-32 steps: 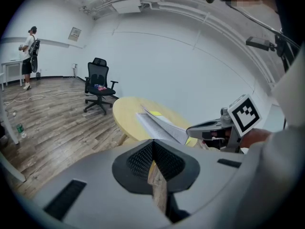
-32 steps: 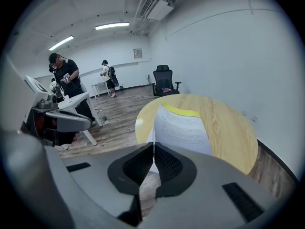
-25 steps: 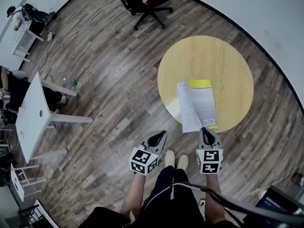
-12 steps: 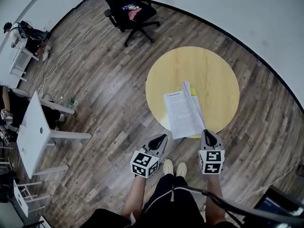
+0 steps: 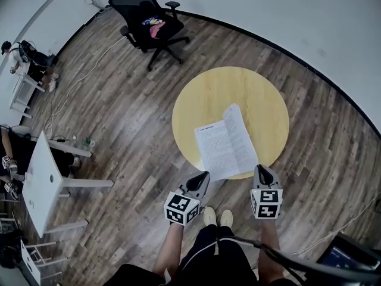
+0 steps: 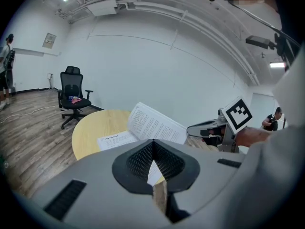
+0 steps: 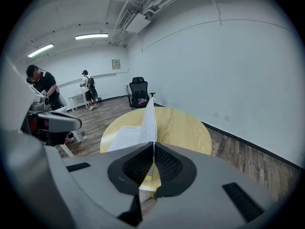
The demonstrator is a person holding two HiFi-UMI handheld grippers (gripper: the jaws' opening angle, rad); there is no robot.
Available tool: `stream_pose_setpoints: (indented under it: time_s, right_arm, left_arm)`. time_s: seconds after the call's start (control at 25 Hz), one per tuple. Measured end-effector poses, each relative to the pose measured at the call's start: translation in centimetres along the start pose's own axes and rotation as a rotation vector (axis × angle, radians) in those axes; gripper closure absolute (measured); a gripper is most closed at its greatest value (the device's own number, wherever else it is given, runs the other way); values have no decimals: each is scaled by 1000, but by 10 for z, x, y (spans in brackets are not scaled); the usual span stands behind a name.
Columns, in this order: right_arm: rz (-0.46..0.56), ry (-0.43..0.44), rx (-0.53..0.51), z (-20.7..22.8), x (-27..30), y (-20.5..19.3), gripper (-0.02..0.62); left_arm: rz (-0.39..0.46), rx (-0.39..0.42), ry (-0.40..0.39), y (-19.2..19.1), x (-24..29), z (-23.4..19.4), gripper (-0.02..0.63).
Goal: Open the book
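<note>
On the round yellow table [image 5: 238, 91] the book [image 5: 226, 145] lies open, white printed pages up, its near edge hanging over the table's rim. My right gripper [image 5: 260, 169] is shut on the near corner of the right-hand pages. In the right gripper view that leaf [image 7: 149, 120] stands edge-on between the closed jaws of the right gripper [image 7: 153, 144]. My left gripper [image 5: 203, 176] hovers just off the book's near left corner, jaws together, nothing seen in them. The left gripper view has the book [image 6: 152, 125] ahead of the left gripper [image 6: 153, 141].
A black office chair [image 5: 146, 25] stands beyond the table on the wood floor. A white desk [image 5: 41, 171] is at the left, with people near it. My shoes [image 5: 217, 217] are just short of the table's near edge.
The lifted pages have swung over from upright to a wider spread, and the yellow cover no longer shows. Both grippers have shifted with the view; the right one still grips the pages.
</note>
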State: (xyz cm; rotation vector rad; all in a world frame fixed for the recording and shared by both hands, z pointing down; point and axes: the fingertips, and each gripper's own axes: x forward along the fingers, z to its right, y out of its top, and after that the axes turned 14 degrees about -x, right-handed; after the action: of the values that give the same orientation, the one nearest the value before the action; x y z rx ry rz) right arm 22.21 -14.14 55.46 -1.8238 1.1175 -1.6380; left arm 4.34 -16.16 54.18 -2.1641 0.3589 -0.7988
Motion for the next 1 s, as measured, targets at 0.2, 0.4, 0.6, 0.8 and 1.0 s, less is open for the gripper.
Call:
stream_pose_setpoints:
  time_s: [0.2, 0.4, 0.6, 0.8, 1.0]
  right_arm:
    - [-15, -35, 29, 24, 2, -12, 578]
    - [-30, -64, 50, 43, 4, -26, 578]
    - [-41, -89, 69, 60, 9, -39, 578]
    - [-62, -109, 90, 72, 19, -59, 578]
    - [-87, -126, 105, 85, 31, -80, 578]
  left_arm:
    - [-20, 13, -21, 0, 17, 10, 607]
    - [-46, 15, -32, -8, 29, 14, 607]
    - [-75, 18, -47, -18, 42, 18, 607]
    - [-108, 14, -45, -33, 51, 13, 607]
    - [-127, 5, -40, -44, 62, 7, 607]
